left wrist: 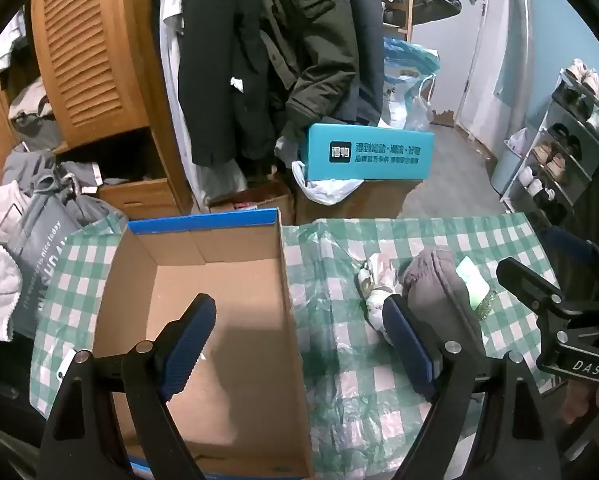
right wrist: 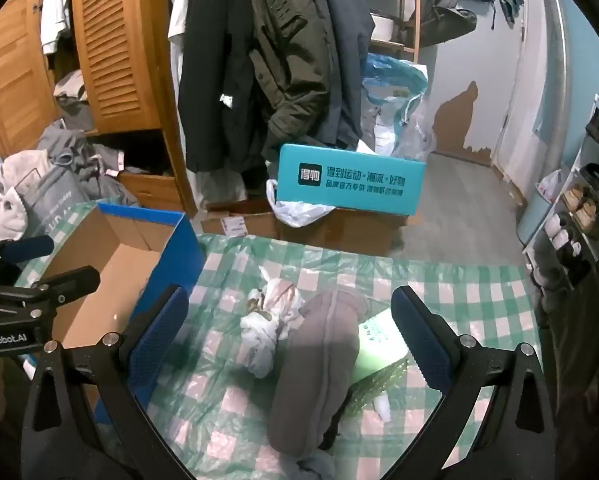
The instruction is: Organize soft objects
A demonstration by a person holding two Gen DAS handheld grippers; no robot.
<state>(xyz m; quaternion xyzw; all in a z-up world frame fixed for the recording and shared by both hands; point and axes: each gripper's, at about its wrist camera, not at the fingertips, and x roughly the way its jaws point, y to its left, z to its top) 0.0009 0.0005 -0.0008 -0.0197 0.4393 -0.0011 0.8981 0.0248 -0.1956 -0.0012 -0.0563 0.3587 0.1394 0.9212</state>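
Left gripper (left wrist: pixel 295 344): jaws spread wide and holding nothing, tilted down over the near wall of the box, probably waiting to receive or steady it.
Right gripper (right wrist: pixel 291 340): released too, its fingers straddling the grey cloth without pressing on it; looks lined up for a pick.
Grey cloth (right wrist: pixel 319 364): a soft roll lying on the checked tablecloth (right wrist: pixel 479 288), right of the box.
White cloth (right wrist: pixel 269 328): crumpled bundle touching the grey one, between it and the box.
Green packet (right wrist: pixel 379 344): partly tucked under the grey cloth.
Box (left wrist: pixel 219 280): open cardboard, blue rim, nothing inside that I can see.
Likely plan: cloths go into the box.
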